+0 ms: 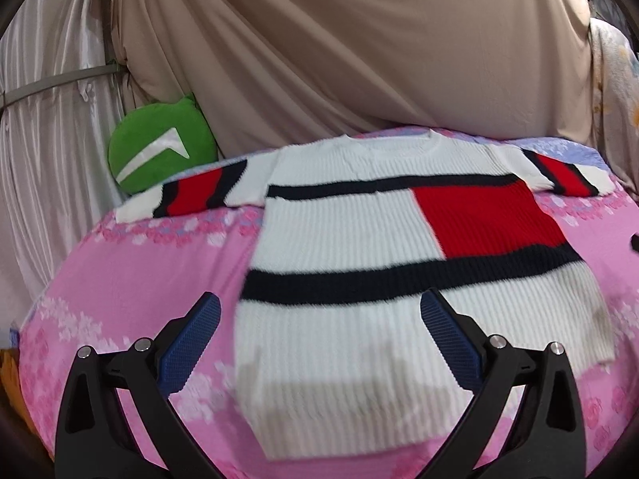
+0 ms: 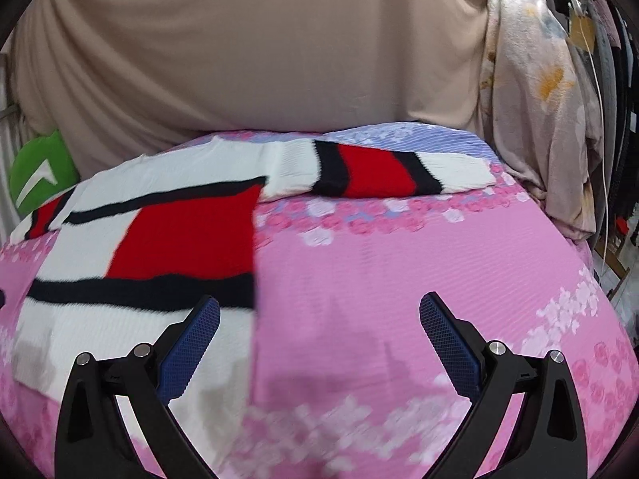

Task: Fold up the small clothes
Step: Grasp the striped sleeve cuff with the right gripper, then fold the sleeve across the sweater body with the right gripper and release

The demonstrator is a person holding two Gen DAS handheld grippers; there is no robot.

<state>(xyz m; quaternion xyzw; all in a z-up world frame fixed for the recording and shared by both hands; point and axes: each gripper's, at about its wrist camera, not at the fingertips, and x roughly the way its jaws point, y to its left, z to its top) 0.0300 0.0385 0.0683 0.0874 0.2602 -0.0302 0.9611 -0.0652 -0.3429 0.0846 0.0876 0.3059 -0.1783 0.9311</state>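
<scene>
On the pink floral bedsheet (image 1: pixel 120 279) | white ribbed knit sweater with red and black blocks (image 1: pixel 339 339) flat, sleeves spread sideways | left gripper (image 1: pixel 319 307) over hem, nearer | right gripper (image 2: pixel 319 307) off its right edge | both wide open, empty

One sweater (image 1: pixel 343 247), one green cushion (image 1: pixel 159 155)

Sweater (image 1: pixel 351 247) flat on bedsheet (image 1: pixel 120 279)

Your left gripper (image 1: pixel 319 315) and right gripper (image 2: pixel 319 315): black angular arms, silver screws, blue textured pads (image 1: pixel 191 345)
</scene>
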